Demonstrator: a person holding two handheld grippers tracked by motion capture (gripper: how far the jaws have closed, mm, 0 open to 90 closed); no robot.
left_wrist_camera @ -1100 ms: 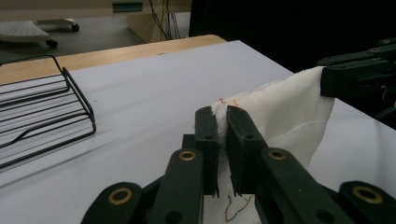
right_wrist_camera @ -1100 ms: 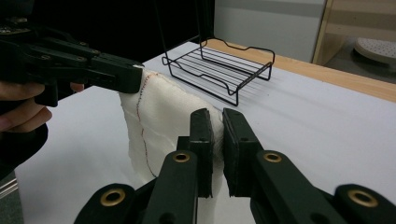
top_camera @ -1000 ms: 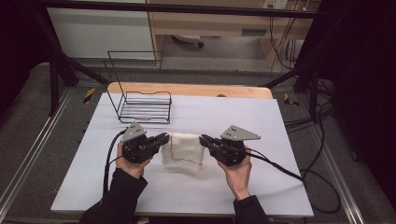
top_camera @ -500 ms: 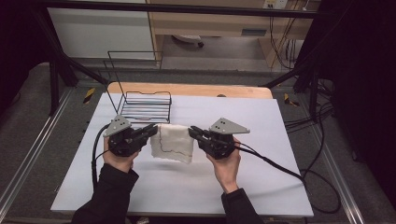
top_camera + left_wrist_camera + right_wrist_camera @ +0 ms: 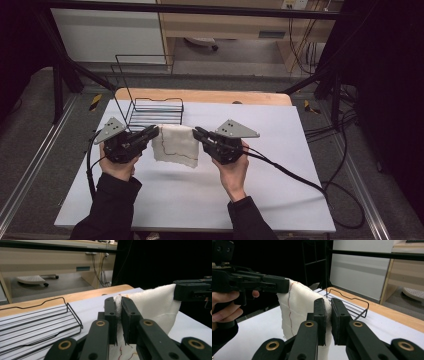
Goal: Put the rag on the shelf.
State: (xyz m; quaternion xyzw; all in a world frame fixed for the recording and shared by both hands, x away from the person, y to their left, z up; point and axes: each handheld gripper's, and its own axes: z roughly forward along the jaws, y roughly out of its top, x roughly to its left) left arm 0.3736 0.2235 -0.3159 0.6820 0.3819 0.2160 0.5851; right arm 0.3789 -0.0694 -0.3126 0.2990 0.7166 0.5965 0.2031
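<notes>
Two grippers hold one cloth [image 5: 175,145] between them, clear of the surface [image 5: 280,190]. The left gripper [image 5: 150,134] has its jaws closed on the cloth's left top corner; the right gripper [image 5: 199,134] has its jaws closed on the right top corner. In the left gripper view the cloth [image 5: 155,305] is pinched in a thin fold between that gripper's [image 5: 119,315] jaws, and the right gripper view shows the same at the other corner [image 5: 327,315]. The cloth hangs just in front of the rack [image 5: 152,112], near its front edge, with its lower hem above the surface.

Risks, as judged from this position:
- Slip at either corner. Each grip takes only a narrow margin of fabric; a pull apart by the two hands may draw a corner out, and the cloth would then swing from one gripper.
- Snag on the rack. The hanging hem is near the wire front edge; a low forward carry may catch it there.
- Uneven drape. If one hand leads, the cloth may land skewed or bunched on the wires.

Count:
- Cloth: one, white, with a dark stitched line.
- Rack: one, black wire.
- Grippers: two.
- Board [image 5: 210,96] beyond the surface: one.
</notes>
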